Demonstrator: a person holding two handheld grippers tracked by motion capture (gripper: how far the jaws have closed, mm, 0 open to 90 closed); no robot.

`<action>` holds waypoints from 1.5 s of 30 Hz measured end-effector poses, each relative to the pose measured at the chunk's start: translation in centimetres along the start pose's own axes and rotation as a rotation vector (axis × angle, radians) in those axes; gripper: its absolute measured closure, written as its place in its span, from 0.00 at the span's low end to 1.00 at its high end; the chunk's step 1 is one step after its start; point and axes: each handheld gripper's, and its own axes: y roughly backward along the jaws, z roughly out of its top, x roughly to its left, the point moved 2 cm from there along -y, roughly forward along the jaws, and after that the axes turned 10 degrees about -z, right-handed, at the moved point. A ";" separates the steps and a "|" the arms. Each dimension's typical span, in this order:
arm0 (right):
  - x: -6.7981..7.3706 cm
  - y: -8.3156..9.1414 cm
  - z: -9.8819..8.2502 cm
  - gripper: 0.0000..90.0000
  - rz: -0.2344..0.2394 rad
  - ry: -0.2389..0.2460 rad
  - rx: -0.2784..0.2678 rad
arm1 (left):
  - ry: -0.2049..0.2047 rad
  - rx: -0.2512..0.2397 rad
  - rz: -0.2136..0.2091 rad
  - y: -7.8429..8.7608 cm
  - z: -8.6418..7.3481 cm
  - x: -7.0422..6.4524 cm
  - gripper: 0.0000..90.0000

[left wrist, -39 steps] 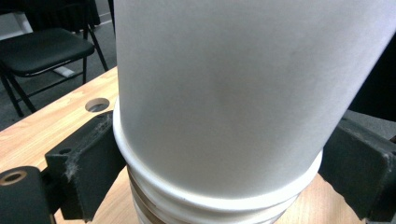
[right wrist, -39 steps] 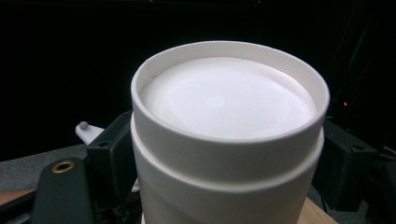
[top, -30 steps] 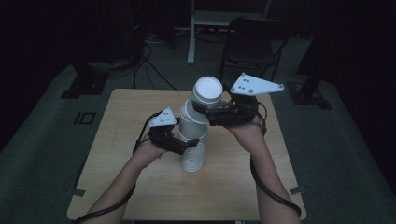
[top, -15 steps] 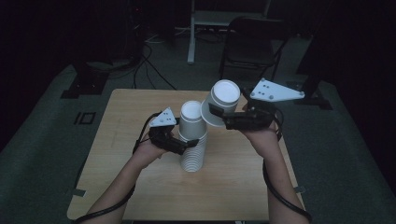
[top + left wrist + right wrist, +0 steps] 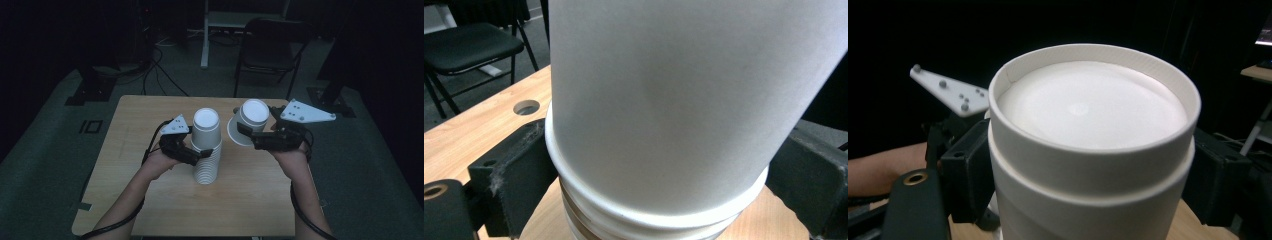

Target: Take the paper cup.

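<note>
A stack of white paper cups [image 5: 206, 150] stands upside down at the middle of the wooden table [image 5: 140, 125]. My left gripper [image 5: 199, 154] is shut on the stack's middle; in the left gripper view the stack [image 5: 674, 100] sits between both black jaws. To the right, above the table, my right gripper [image 5: 248, 132] is shut on a separate white cup [image 5: 248, 117], base up and tilted. That cup [image 5: 1088, 115] is close in the right gripper view, with the left gripper's grey plate [image 5: 948, 92] behind it.
A black chair [image 5: 272, 45] and a white desk leg [image 5: 205, 35] stand beyond the table's far edge. Cables [image 5: 160, 65] and dark stand bases [image 5: 87, 92] lie on the floor. A round hole [image 5: 526, 106] is in the tabletop.
My right gripper lifted the top cup off the stack and carried it to the right, clear of the stack. The left gripper stayed clamped on the stack.
</note>
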 end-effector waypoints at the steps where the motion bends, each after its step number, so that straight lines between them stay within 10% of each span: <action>1: -0.1 0.0 -0.3 0.23 0.001 -0.007 0.005 | 0.000 -0.001 0.001 0.0 0.0 0.0 0.06; 30: -0.8 0.4 -7.8 0.23 -0.041 -0.062 0.098 | 0.017 -0.057 0.056 4.2 -4.7 -2.1 0.06; 45: -0.6 0.5 -10.2 0.23 -0.051 -0.093 0.114 | 0.074 -0.047 0.035 3.2 -8.1 -2.5 0.06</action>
